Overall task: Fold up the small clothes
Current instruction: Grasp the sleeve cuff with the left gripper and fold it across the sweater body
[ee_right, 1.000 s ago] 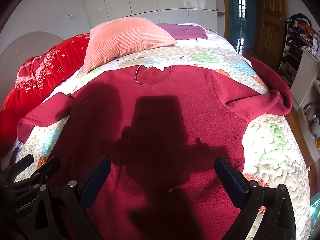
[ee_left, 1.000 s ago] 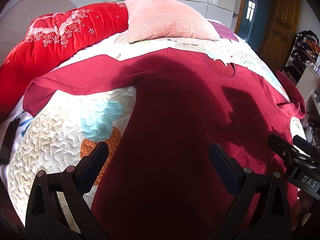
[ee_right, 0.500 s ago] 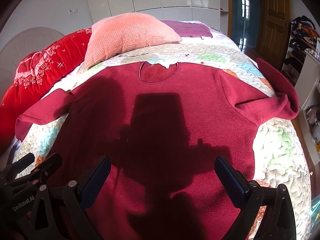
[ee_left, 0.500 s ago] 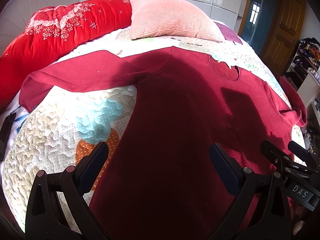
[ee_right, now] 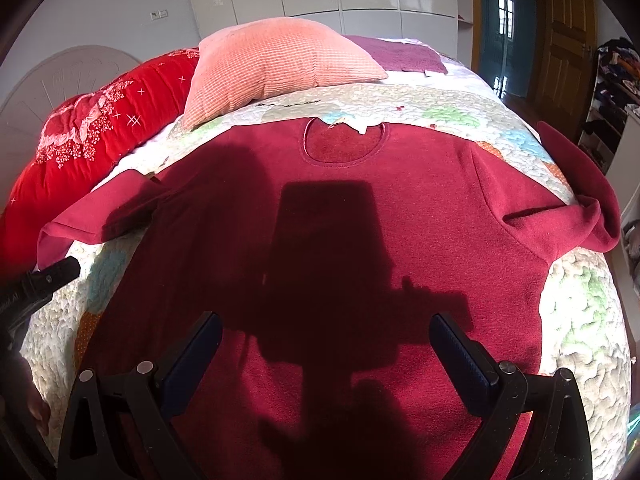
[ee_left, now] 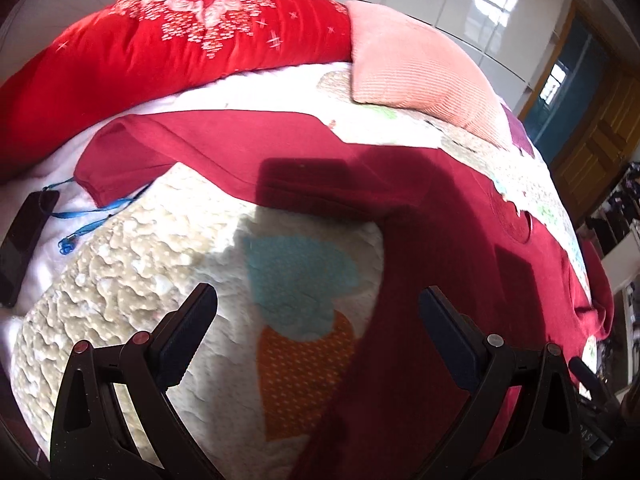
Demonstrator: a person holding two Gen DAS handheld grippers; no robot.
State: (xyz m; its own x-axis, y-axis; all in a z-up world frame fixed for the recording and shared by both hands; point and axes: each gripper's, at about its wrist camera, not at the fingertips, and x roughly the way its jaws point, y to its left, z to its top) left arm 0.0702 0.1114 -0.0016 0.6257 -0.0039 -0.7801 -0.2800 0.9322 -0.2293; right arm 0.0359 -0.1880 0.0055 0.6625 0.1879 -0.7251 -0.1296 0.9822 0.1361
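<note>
A dark red long-sleeved top (ee_right: 360,232) lies flat on a quilted bedspread (ee_right: 580,320), neckline (ee_right: 344,146) away from me. Its left sleeve (ee_left: 224,148) stretches out flat to the left; the right sleeve (ee_right: 576,208) is bunched and folded over at the bed's right edge. My left gripper (ee_left: 316,316) hovers open over the quilt just left of the top's side seam, holding nothing. My right gripper (ee_right: 324,344) hangs open above the top's lower middle, also holding nothing. The top's hem is hidden below both views.
A pink ribbed pillow (ee_right: 276,68) and a red embroidered quilt roll (ee_left: 168,44) lie at the head of the bed. A black phone (ee_left: 24,240) and a blue cord (ee_left: 88,216) rest by the left sleeve cuff. A purple cloth (ee_right: 404,54) lies behind the pillow. Shelves and a wooden door (ee_right: 568,36) stand to the right.
My left gripper has swung left, off the top's body and toward the left sleeve. My right gripper has edged forward slightly. Both stay open and the top has not moved.
</note>
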